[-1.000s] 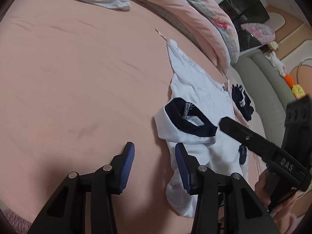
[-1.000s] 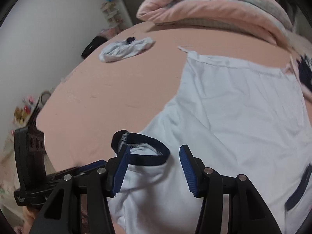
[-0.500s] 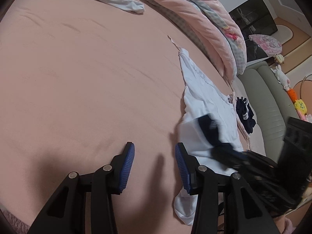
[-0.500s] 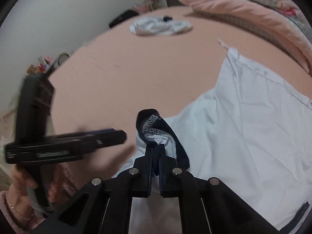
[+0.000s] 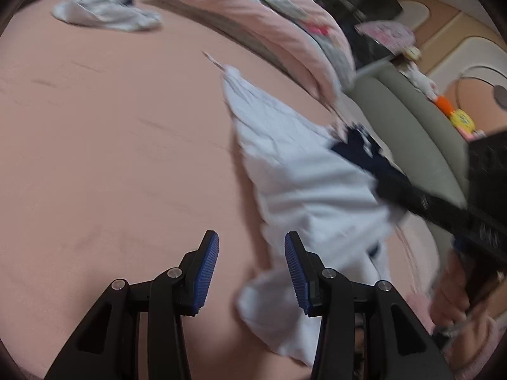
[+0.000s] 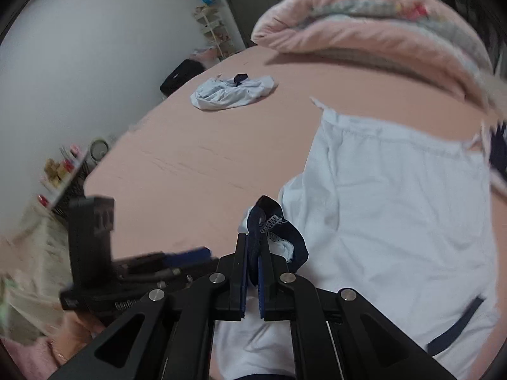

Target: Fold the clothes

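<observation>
The white shirt [image 6: 396, 221] lay spread on the pink bed [image 6: 196, 164], its hem toward the rolled quilt [image 6: 364, 28] and its navy collar [image 6: 272, 234] at my end. My right gripper [image 6: 252, 280] was pressed shut on that collar, pads pinching the dark band so that a loop of it stood up above the tips. My left gripper [image 5: 252, 267] hung over bare bed just beside the shirt's near edge, pads spread with nothing between them.

As I judged it, the risk sat in that one-sided hold. I had only the ribbed band, not the cloth beneath, so a hard pull could have stretched the collar or let it slide out of the pads. With the other side free, lifting from one point would likely have dragged the shirt into a twisted bunch instead of a clean fold; in the left view the near part was already rumpled. My left pads were close enough to the loose edge to snag it by accident.

Further out, a second crumpled shirt [image 6: 233, 91] lay well apart near the far edge, and a dark garment [image 5: 361, 148] lay by the shirt's right side, near enough to be swept along.
</observation>
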### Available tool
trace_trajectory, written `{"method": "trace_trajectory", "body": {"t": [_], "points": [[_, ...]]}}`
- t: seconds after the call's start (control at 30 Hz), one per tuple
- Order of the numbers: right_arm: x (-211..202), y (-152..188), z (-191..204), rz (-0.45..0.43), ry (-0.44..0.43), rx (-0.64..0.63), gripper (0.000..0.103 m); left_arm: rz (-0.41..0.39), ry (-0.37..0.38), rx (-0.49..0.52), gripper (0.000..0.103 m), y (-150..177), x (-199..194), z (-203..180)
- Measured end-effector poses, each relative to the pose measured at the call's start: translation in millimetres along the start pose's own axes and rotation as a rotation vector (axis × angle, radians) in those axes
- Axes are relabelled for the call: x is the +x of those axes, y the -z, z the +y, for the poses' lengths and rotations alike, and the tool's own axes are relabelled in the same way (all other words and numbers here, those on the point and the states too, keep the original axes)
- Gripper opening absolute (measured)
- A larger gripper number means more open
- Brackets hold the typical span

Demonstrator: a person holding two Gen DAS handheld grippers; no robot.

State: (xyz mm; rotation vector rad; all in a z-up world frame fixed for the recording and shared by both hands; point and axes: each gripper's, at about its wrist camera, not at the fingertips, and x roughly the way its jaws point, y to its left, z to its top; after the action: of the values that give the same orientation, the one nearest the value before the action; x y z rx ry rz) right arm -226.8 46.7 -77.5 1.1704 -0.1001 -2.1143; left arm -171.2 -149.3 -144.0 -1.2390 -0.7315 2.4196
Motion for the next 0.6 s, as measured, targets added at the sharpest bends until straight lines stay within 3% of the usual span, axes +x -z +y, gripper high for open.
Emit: {"method": "trace_trajectory", "body": {"t": [0.2,0.37,0.5,0.6], "points": [[18,-19,2,0.009,0.011,0.006,0.004,0.028,-0.059,0.072,0.040,17,-10,-7],[38,-22,4,0.028,-0.025,0.042,0.004,0.042,-0.013,0.076,0.040,20,-6,-11],[38,-13,7,0.040,0.012,0.051,0.004,0.014,0.022,0.086,0.040,17,-10,-18],[33,-5,0,0.042,0.032,0.058,0.004,0.060,-0.089,0.122,0.039,20,8,-24]]}}
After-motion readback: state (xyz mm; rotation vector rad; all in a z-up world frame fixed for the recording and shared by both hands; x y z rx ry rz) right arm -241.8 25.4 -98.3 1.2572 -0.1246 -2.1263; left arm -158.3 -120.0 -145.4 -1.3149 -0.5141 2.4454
